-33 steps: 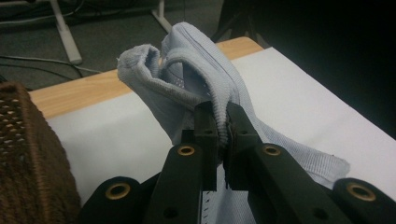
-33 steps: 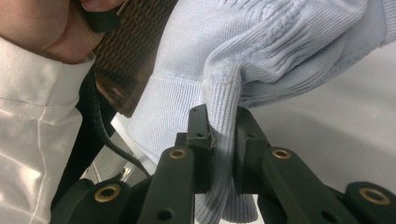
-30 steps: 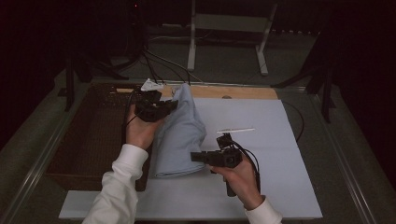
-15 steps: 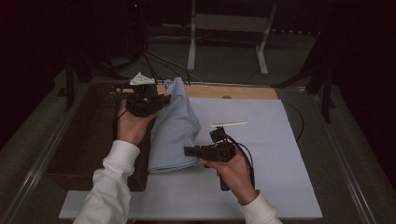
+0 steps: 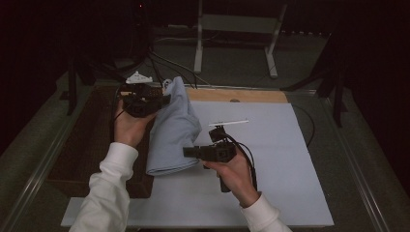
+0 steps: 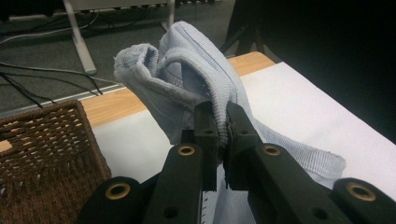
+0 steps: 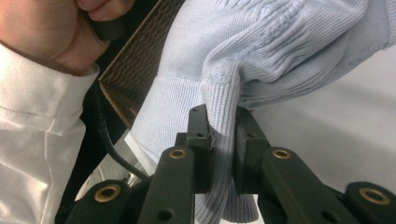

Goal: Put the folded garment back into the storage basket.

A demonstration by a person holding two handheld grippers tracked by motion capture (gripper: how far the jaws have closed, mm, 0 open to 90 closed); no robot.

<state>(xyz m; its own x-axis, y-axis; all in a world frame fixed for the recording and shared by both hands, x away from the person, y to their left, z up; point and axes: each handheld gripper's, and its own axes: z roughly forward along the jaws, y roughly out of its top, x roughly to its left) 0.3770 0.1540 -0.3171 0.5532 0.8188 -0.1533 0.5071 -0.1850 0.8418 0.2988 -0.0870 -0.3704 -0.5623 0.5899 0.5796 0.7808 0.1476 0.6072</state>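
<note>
A pale blue knitted garment (image 5: 171, 130) hangs folded between both grippers over the white table sheet (image 5: 270, 145). My left gripper (image 5: 167, 100) holds its far end lifted near the wicker basket (image 5: 92, 140); in the left gripper view the jaws are shut on a ribbed fold of the garment (image 6: 196, 88), left gripper (image 6: 222, 122). My right gripper (image 5: 186, 152) grips the near edge; in the right gripper view its jaws pinch a ribbed band of the garment (image 7: 261, 60), right gripper (image 7: 223, 135).
The dark wicker basket (image 6: 44, 154) stands at the table's left. A thin white strip (image 5: 228, 123) lies on the sheet beyond the right hand. A wooden board edge (image 5: 237, 95) runs along the back, with cables and a stand's legs (image 5: 234, 43) behind.
Both hands have shifted left with the garment. The left gripper has lifted its end farther back toward the basket's far corner, and the right gripper has followed leftward.
</note>
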